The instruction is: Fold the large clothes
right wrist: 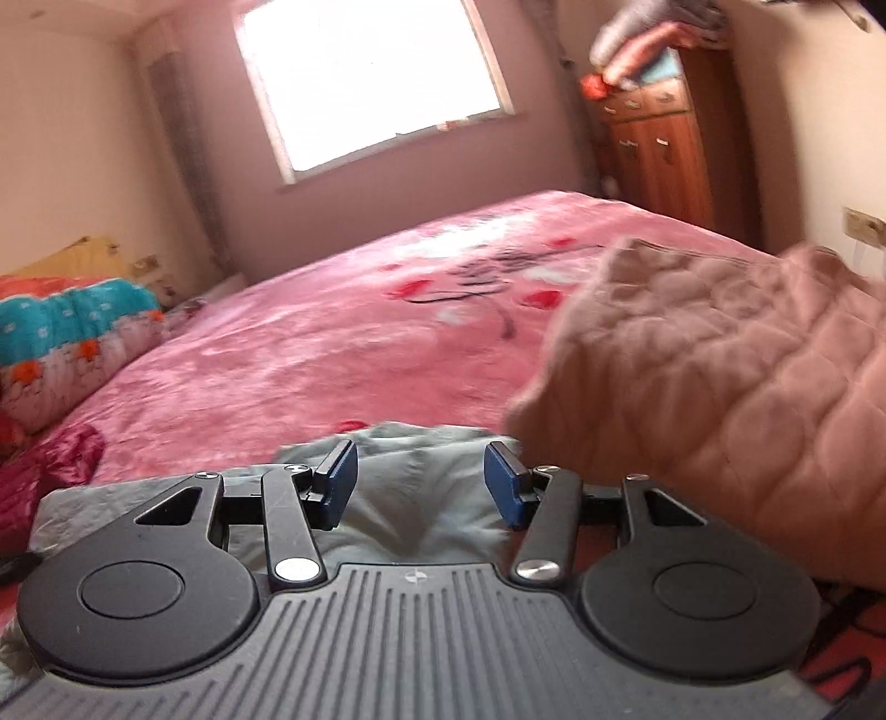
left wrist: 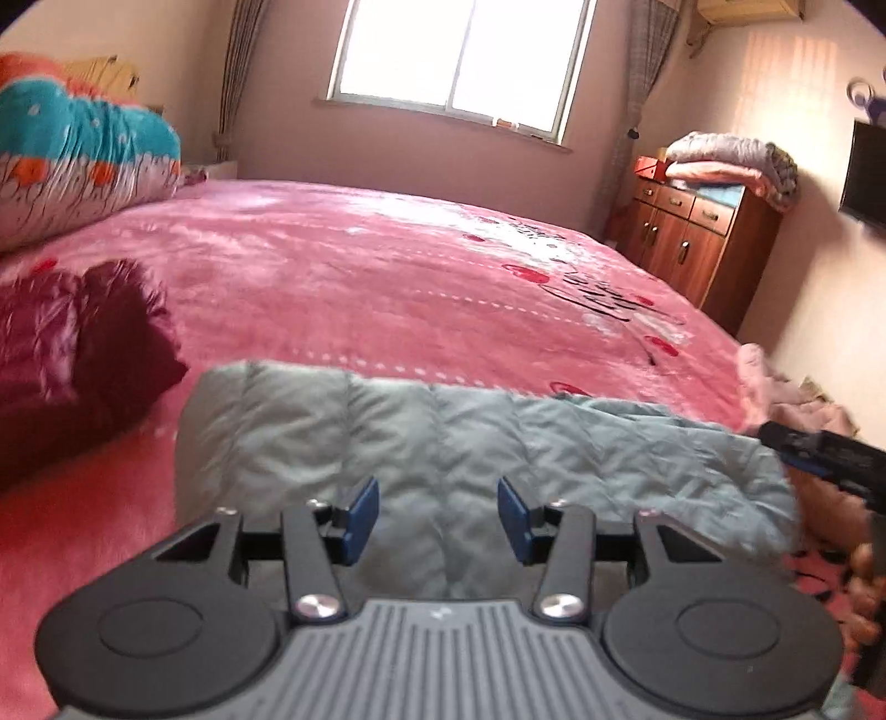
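grey jacket (left wrist: 443, 443), on bed (left wrist: 360, 277): puffy, soft, light, slippery; grip at hem or seam. left tongs (left wrist: 438, 518) and right tongs (right wrist: 421, 482): released, empty.

The right hand-held gripper (right wrist: 420, 481) hangs with parted jaws over a grey padded jacket (right wrist: 421, 498) on the pink bedspread (right wrist: 310, 354).

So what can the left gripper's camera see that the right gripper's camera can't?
Only the left wrist view shows the black TV on the wall and the right gripper poking in. Only the right wrist view shows a pink quilted garment up close. Both show the grey puffy jacket on the pink bed, the window, the wooden cabinet and the dark red jacket.
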`<state>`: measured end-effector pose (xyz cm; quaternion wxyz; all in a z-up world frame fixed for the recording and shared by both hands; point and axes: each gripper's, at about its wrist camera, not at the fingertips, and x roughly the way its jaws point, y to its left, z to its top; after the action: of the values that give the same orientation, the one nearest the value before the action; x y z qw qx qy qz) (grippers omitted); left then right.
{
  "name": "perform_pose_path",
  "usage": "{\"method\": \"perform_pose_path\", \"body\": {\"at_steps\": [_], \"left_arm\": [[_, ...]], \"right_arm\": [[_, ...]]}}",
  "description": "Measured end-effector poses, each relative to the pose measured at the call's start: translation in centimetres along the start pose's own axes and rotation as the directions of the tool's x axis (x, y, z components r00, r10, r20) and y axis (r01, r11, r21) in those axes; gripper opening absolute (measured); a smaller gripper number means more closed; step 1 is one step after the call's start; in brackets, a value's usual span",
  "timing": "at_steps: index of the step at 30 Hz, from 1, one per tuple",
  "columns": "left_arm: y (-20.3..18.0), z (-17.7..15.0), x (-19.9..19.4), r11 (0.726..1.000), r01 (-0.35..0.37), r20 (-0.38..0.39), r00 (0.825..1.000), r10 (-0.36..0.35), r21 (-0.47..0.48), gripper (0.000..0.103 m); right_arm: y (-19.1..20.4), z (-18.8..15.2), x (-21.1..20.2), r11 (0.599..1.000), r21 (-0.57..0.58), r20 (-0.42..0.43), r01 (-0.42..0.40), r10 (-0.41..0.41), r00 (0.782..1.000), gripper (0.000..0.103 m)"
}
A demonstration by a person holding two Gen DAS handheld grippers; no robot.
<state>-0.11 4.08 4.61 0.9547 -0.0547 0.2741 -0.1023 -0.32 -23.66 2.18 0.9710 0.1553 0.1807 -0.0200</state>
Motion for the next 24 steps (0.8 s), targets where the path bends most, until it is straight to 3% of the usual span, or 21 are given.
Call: {"method": "perform_pose_path", "body": {"at_steps": [2,10,17,24], "left_arm": [[0.5,0.2,1.5,0.999,-0.042,-0.01,0.999,0.042,0.01,0.046],[3.2,-0.2,4.2,0.988,-0.152,-0.011,0.988,0.152,0.032,0.045],[5.7,-0.2,6.0,0.977,-0.214,-0.008,0.977,0.214,0.022,0.046],[6.7,-0.4,8.1,0.975,-0.221,0.006,0.975,0.221,0.019,0.047]], "right_arm": [[0.4,-0.2,1.1,0.999,-0.013,-0.033,-0.033,0.033,0.999,0.062],[0.6,-1.5,4.6,0.998,-0.05,-0.168,-0.033,0.024,0.985,0.058],[2.0,-2.0,5.6,0.993,-0.12,-0.183,-0.018,-0.004,0.983,0.061],[2.7,-2.2,5.6,0.984,-0.179,-0.183,0.002,-0.036,0.982,0.064]]}}
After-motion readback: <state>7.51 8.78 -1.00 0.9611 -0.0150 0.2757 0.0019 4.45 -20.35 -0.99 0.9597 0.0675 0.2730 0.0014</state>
